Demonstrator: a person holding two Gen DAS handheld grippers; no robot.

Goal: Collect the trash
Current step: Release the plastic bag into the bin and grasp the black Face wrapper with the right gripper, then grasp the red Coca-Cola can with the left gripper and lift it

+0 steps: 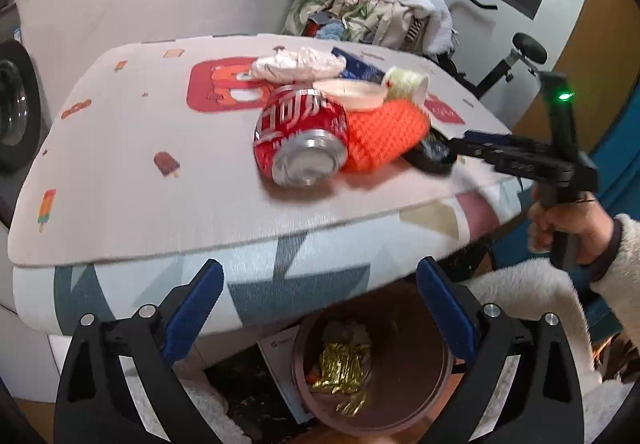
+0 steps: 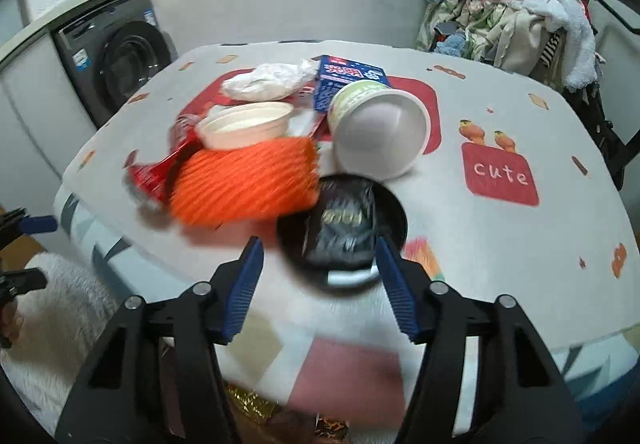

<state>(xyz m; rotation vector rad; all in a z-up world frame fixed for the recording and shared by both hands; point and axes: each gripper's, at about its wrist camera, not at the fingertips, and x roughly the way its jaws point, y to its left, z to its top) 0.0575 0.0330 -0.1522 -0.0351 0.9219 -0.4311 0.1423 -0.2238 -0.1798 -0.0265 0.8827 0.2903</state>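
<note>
While the right hand-held gripper (image 2: 318,286) gapes, the black bowl (image 2: 342,228) lies just beyond

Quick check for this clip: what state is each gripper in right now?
Left gripper: jaws open, nothing between them.
Right gripper: jaws apart around the black bowl; whether they grip it cannot be told.

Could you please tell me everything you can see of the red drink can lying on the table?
The red aluminium drink can lies on its side on the table's patterned cloth, its silver end facing the left wrist camera. White lettering runs around its body, which looks slightly dented. The orange foam net sleeve presses against its right side, and a shallow white tub sits just behind it.
</note>
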